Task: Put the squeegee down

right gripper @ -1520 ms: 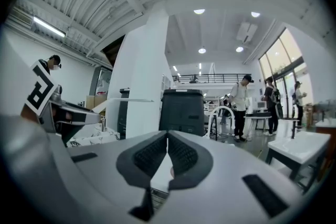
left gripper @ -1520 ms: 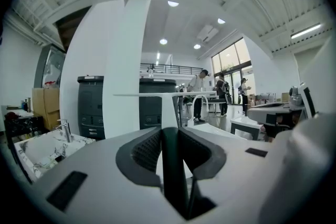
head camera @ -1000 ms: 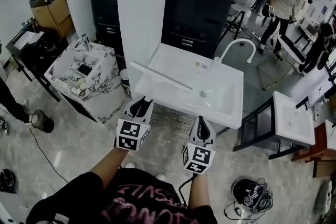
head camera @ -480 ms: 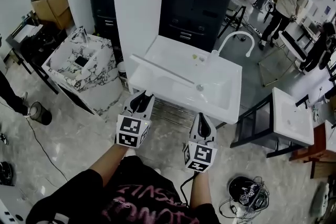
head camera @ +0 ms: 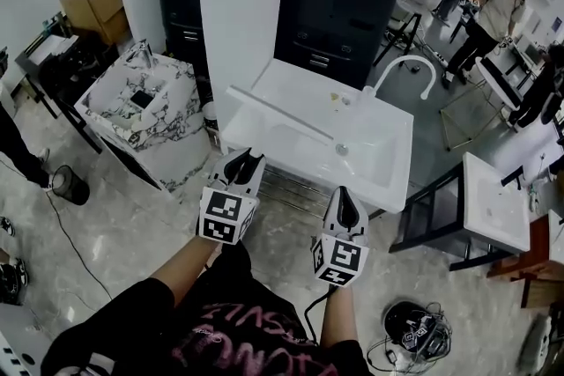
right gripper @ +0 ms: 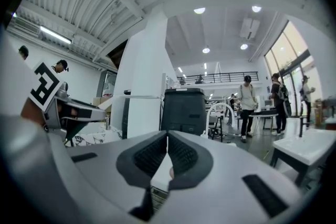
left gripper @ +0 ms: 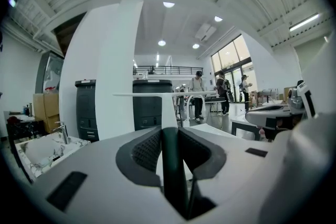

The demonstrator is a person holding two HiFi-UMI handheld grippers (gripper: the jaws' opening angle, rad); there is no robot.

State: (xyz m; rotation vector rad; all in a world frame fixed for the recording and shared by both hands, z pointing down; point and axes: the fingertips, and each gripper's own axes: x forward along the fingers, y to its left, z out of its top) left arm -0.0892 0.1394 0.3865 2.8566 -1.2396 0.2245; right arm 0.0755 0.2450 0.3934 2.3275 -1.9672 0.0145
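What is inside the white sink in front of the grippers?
Only its drain shows in the sink basin. The squeegee, held by the left gripper, crosses over the left side and covers a strip of it.

Squeegee [left gripper: 168, 110]: smooth white plastic look on the blade bar and stem, dark matt grip
Left gripper [left gripper: 169, 136]: smooth pale grey plastic shell; pads [left gripper: 146, 152] dark, ribbed, matt
Right gripper [right gripper: 167, 147]: same grey shell, same dark ribbed lining
Basin [head camera: 392, 176], 12 o'clock: glossy white, ceramic look
Vanity [head camera: 110, 114], 10 o'clock: veined marble look, polished
Cabinet [head camera: 339, 13]: black, satin
Floor [head camera: 132, 229]: pale marbled tiles, faint sheen
Shirt [head camera: 238, 330]: black cloth
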